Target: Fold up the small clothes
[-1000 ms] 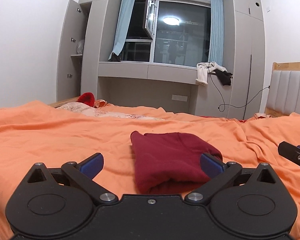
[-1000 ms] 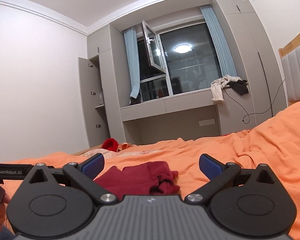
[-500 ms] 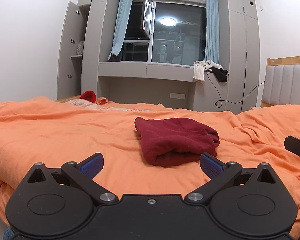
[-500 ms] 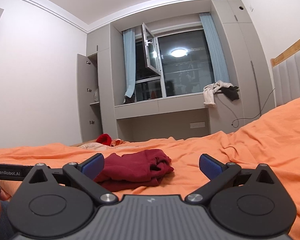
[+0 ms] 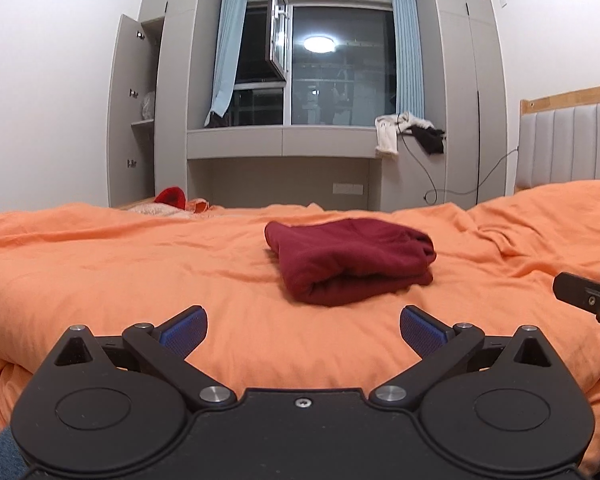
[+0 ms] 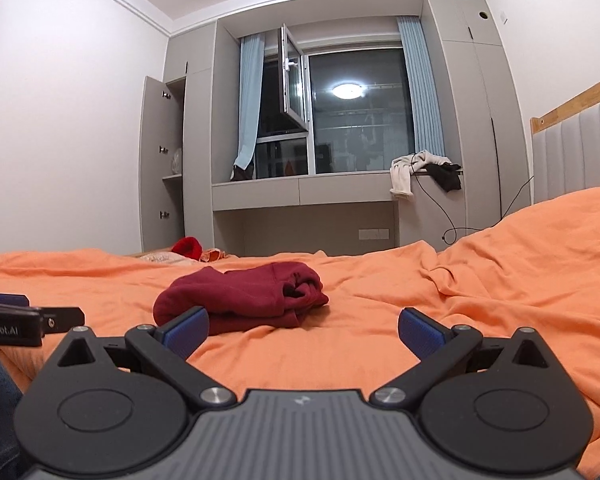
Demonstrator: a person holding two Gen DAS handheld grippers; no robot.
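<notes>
The left claw (image 5: 303,326) was spread wide and held nothing, with its blue fingertips (image 5: 184,326) far apart over the orange bed cover (image 5: 100,264). The right claw (image 6: 303,326) was wide too, and it was also empty. Both claws hung near the front edge of the bed, well apart from the cloth.

The dark red garment (image 5: 350,266) lay near the middle of the bed. It was folded into a small, thick bundle with its layers stacked on top of each other. From the right side, one end of the bundle (image 6: 244,294) looked a bit lumpy and rolled, not quite flat.

So this piece looked done, or very nearly done. Nothing was touching it. At most it might need a little pat to make the lumpy end neat.

Far back at the bed's edge sat a bright red thing (image 5: 172,197) and some pale and orange cloth (image 5: 198,205). These could be more small clothes left to fold, but they were too far away to tell
</notes>
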